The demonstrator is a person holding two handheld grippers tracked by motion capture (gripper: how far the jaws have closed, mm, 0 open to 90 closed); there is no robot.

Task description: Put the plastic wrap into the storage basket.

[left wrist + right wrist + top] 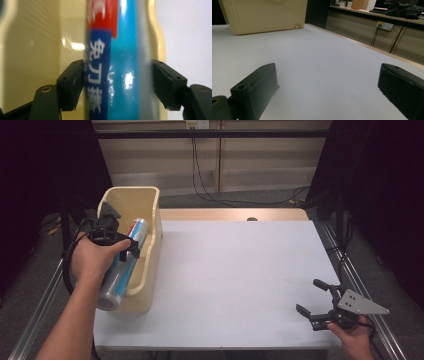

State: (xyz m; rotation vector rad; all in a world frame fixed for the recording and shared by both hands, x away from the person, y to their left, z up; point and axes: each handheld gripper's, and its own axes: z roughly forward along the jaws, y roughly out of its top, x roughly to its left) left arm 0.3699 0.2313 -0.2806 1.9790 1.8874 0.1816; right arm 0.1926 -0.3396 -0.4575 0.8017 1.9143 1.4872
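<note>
Roll (121, 265) lies slanted in the bin (150, 245), our left hand-held gripper (131, 249) clamped across its glossy middle; it may slip or catch the wall. Our right hand-held gripper (312, 296) idles released above the bench (235, 270).

- The left gripper (131, 247) was matte black, with a black cable looping from its body past the bare forearm.
- Its jaws were blocky black pads on black links, each link with a round brass-toned screw hole.
- The right gripper (313, 298) was black too, topped by a grey three-cornered plate with small holes.
- Both forearms were bare, with no sleeves in sight.
</note>
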